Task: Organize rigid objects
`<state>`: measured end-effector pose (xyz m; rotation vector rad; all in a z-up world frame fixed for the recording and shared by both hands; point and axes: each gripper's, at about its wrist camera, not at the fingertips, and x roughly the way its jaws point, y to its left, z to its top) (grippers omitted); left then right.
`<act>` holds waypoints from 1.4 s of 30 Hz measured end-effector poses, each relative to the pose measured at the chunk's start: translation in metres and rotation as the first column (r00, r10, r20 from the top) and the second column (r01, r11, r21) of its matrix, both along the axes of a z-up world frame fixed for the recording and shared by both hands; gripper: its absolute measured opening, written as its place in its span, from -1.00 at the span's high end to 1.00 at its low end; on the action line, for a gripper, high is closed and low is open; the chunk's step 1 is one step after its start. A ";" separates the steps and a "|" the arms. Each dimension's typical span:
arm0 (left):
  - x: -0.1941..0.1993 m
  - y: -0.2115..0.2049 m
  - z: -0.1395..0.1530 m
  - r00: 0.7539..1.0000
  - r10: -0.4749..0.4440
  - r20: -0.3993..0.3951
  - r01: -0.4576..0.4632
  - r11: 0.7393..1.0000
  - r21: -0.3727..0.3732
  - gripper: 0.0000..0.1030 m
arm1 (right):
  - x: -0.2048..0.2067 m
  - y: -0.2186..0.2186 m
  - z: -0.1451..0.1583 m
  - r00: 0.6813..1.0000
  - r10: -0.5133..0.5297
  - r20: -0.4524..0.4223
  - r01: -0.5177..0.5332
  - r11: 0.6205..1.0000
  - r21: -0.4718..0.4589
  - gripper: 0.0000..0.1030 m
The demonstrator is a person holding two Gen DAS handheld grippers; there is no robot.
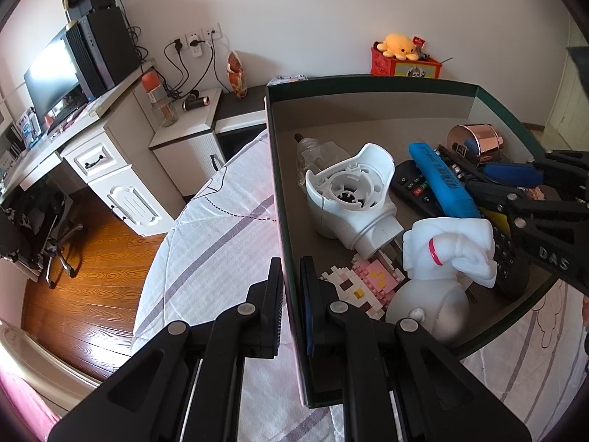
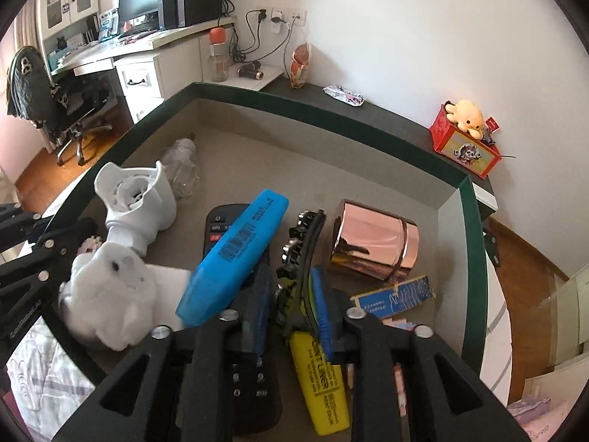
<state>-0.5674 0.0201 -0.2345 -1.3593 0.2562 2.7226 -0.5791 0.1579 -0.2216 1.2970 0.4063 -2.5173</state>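
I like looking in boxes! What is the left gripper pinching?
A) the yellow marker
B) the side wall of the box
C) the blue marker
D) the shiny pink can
B: the left gripper has one finger outside and one inside the box, closed on its side wall.

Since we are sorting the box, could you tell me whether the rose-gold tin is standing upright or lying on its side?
On its side: the rose-gold tin lies on the box floor, its round end facing sideways.

Home bedroom, bed [image 1: 206,243], desk [image 1: 73,136], monitor [image 1: 51,77]
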 end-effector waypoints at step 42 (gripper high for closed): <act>0.047 0.036 0.055 0.990 -0.039 -0.137 0.027 0.995 -0.093 0.79 | 0.082 0.058 0.061 0.972 -0.140 -0.187 0.115 0.984 -0.138 -0.80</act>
